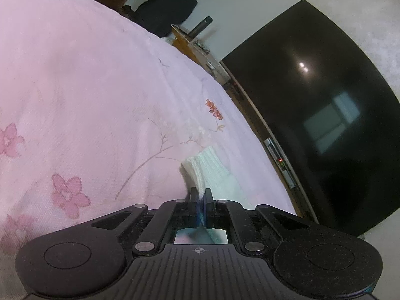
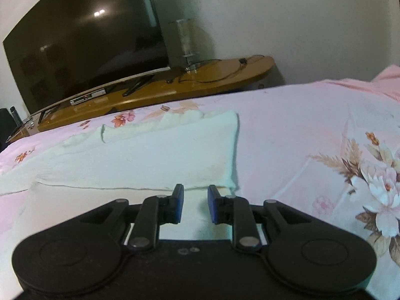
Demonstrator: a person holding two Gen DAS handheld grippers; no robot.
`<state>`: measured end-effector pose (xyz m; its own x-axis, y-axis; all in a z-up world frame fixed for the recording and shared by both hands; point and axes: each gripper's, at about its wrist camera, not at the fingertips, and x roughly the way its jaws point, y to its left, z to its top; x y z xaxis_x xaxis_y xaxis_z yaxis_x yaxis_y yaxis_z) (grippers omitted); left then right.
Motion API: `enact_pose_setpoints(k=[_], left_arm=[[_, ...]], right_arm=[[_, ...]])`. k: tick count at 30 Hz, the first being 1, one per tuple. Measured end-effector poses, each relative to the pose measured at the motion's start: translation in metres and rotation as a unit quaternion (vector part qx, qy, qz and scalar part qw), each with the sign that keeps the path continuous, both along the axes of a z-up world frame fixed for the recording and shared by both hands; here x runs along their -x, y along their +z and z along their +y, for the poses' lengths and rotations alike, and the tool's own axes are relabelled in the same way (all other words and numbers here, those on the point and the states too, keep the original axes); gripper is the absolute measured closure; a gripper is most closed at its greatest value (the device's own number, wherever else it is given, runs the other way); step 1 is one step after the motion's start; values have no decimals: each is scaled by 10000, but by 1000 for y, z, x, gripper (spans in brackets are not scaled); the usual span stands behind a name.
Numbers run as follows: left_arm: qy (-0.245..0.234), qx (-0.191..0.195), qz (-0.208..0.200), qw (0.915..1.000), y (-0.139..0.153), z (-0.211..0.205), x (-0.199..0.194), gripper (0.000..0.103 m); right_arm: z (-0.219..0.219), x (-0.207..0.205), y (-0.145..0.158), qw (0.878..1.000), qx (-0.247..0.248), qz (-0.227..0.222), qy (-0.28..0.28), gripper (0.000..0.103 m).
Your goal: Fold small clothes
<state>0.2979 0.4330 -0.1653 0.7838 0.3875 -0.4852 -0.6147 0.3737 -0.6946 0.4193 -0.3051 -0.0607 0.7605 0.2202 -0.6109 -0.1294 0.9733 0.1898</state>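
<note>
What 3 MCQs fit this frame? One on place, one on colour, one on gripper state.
1. Where does the garment lie?
A. on the TV stand
B. on the bedspread
C. on the floor

2. What colour are the right gripper's pads?
A. blue
B. red
C. yellow

3. How does the left gripper stand?
A. wide open over bare bedspread
B. shut on the cuff
C. out of view

Key: 1 B, the white garment lies spread on the pink floral bedspread. 2 A, the pads show blue on the right gripper, which stands open. 3 B, the jaws are together with the ribbed white cuff running in between them.
</note>
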Motion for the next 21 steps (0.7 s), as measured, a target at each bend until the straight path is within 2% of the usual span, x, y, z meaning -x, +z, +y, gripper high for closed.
enact_pose_setpoints(k=[3,6,9,11,14,18,21], left_arm=[[9,-25,146,9999,8,-5,-7,100],[-136,-292,-65,9995,32,-19,-21,100],[-707,-765,-403,9937,65,-56,-49,100],[-1272,-1136,-408,9845,83,-92,-77,100],[-2178,-1595,-377,9621,105,-165,-121,100],[-3099,-2015,19,9292,116,-260,-169,100],[-3871,-2271,225,8934,111,-335,-194,100]], right_arm=[[-4,1,-2,10000,-22,25,-60,81],[-8,2,-3,9999,-47,36,-147,81],[-14,2,-2,9996,-50,15,-292,81],[-17,2,-2,9991,-86,24,-403,80],[-20,4,-3,9983,-154,21,-557,80],[-24,8,-2,9975,-255,-26,-658,80],[-31,12,-1,9970,-258,-90,-727,80]])
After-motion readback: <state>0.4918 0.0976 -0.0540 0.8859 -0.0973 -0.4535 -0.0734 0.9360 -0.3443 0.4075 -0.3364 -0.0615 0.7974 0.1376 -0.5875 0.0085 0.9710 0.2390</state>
